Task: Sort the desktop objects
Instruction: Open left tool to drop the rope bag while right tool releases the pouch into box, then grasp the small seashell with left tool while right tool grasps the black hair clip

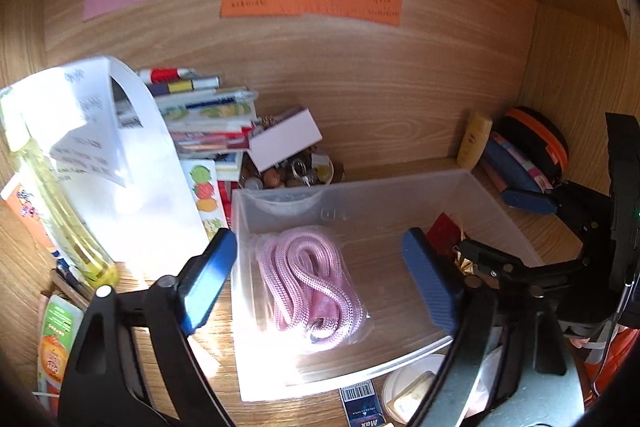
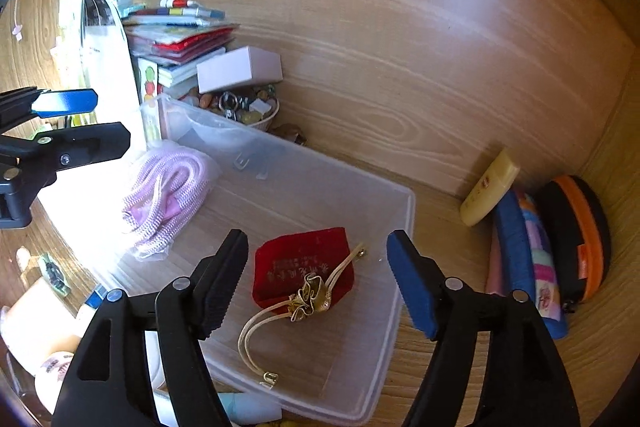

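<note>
Over on the far left of the tabletop (image 2: 460, 195), a yellow bottle (image 1: 68, 219) stands beside a curled white paper sheet (image 1: 120, 163), and behind them a stack of books and pens (image 1: 200, 115) leans toward a small bowl of trinkets (image 1: 296, 171), none of it sorted yet, by my read. Moving in, the left gripper (image 1: 320, 275) hangs above the clear plastic bin (image 1: 472, 183) with its jaws spread wide and nothing between them, and the bagged pink rope (image 1: 308, 283) lies on the bin floor directly ahead of that gap, its coils running roughly along the line the fingers point. Next across, the right gripper (image 2: 320, 283) is also released and empty, jaws apart, poised over the right half of the same bin. The red drawstring pouch (image 2: 304, 267) sits squarely between its two fingers and just below them, gold cords trailing back toward the near wall of the bin. Both of those look already deposited, so the coming pick likely lies outside the bin. Farthest right, against the wooden back wall, a pale yellow tube (image 2: 488, 187) leans upright, and just beside it a blue pencil case (image 2: 520, 255) lies with its long axis running front to back, touching a black-and-orange round case (image 2: 580, 239). That cluster lies right of the right jaws, so the right hand is clearly the nearer one.
</note>
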